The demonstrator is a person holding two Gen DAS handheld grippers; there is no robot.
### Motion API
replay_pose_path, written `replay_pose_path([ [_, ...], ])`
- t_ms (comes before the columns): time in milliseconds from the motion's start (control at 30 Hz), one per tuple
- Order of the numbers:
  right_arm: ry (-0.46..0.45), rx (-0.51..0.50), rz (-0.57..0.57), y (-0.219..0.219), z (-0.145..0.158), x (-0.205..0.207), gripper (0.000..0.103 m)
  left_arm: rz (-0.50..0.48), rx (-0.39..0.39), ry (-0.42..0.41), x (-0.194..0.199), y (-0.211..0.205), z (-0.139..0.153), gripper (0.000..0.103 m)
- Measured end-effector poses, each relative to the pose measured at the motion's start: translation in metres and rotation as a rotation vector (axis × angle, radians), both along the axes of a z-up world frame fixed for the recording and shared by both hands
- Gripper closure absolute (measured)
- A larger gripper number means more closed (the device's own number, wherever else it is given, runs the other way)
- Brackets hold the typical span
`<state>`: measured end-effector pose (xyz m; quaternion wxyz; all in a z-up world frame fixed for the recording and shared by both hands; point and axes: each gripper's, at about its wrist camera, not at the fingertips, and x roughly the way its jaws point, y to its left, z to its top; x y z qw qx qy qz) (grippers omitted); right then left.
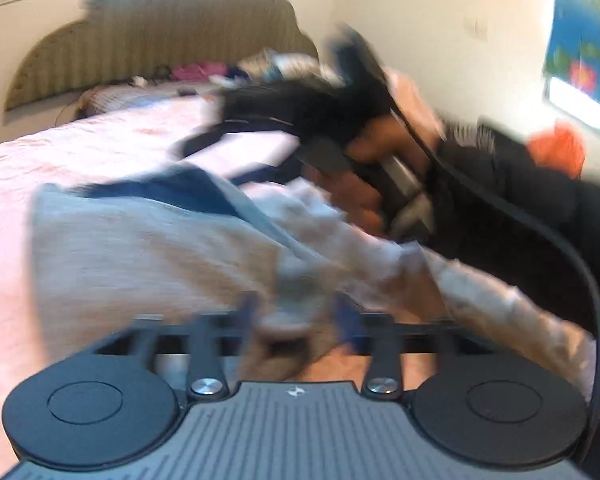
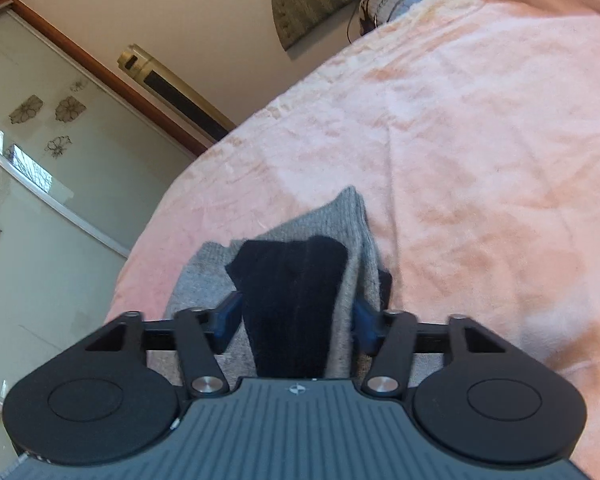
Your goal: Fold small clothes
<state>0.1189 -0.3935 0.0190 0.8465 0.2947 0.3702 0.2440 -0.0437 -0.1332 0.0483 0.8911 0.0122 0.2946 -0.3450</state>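
A grey knit garment with dark navy trim [image 1: 140, 248] is stretched over the pink bed; the left wrist view is blurred by motion. My left gripper [image 1: 296, 316] is shut on a bunched edge of this grey garment. In the right wrist view the same grey garment [image 2: 352, 248] with its dark navy part [image 2: 296, 300] lies bunched between my right gripper [image 2: 296, 316] fingers, which are shut on it above the bed. The right gripper and the hand holding it [image 1: 364, 160] show in the left wrist view, beyond the garment.
A pink blanket [image 2: 480, 140] covers the bed. A padded headboard [image 1: 148, 44] and a pile of mixed clothes [image 1: 260, 68] are at the far end. A glass-door wardrobe [image 2: 40, 200] stands beside the bed. A black cable [image 1: 560, 248] loops at the right.
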Motion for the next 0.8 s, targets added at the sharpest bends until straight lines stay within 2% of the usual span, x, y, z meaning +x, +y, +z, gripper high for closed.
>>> replay_pose_path([
  [33, -0.013, 0.002, -0.008, -0.006, 0.005, -0.003, 0.019, 0.051, -0.034, -0.019, -0.001, 0.020, 0.004, 0.003],
  [67, -0.004, 0.004, -0.015, -0.011, 0.005, -0.002, 0.019, 0.120, -0.084, -0.035, -0.002, 0.043, 0.007, 0.001],
  [133, 0.029, -0.012, -0.029, -0.017, 0.000, 0.003, 0.020, 0.234, -0.149, 0.029, 0.018, 0.080, 0.009, 0.001],
  [200, 0.065, -0.025, -0.027, -0.014, -0.007, 0.011, 0.022, 0.376, -0.264, 0.171, 0.060, 0.115, 0.002, 0.002],
  [300, 0.110, 0.003, 0.006, 0.001, -0.019, 0.020, 0.025, 0.438, -0.518, 0.436, 0.119, 0.146, -0.032, 0.003],
  [367, 0.113, -0.020, 0.023, 0.016, -0.022, 0.024, 0.025, 0.440, -0.593, 0.568, 0.151, 0.145, -0.055, 0.010],
  [400, 0.104, -0.034, 0.027, 0.022, -0.021, 0.026, 0.025, 0.428, -0.596, 0.581, 0.162, 0.139, -0.062, 0.024],
  [433, 0.103, -0.043, 0.022, 0.026, -0.021, 0.027, 0.027, 0.426, -0.577, 0.576, 0.170, 0.133, -0.062, 0.028],
  [467, 0.109, -0.058, 0.012, 0.028, -0.021, 0.029, 0.041, 0.413, -0.565, 0.592, 0.178, 0.127, -0.063, 0.050],
  [500, 0.119, -0.076, 0.002, 0.031, -0.023, 0.030, 0.067, 0.403, -0.546, 0.624, 0.185, 0.121, -0.066, 0.072],
  [533, 0.121, -0.085, 0.000, 0.033, -0.026, 0.029, 0.073, 0.414, -0.513, 0.637, 0.190, 0.118, -0.070, 0.074],
  [633, 0.091, -0.086, -0.011, 0.037, -0.022, 0.024, 0.075, 0.415, -0.440, 0.525, 0.183, 0.115, -0.053, 0.079],
  [733, 0.050, -0.021, -0.004, 0.046, -0.007, 0.026, 0.077, 0.391, -0.409, 0.432, 0.178, 0.130, -0.029, 0.083],
  [800, 0.019, 0.029, 0.013, 0.059, 0.001, 0.034, 0.077, 0.415, -0.357, 0.371, 0.182, 0.145, -0.015, 0.083],
])
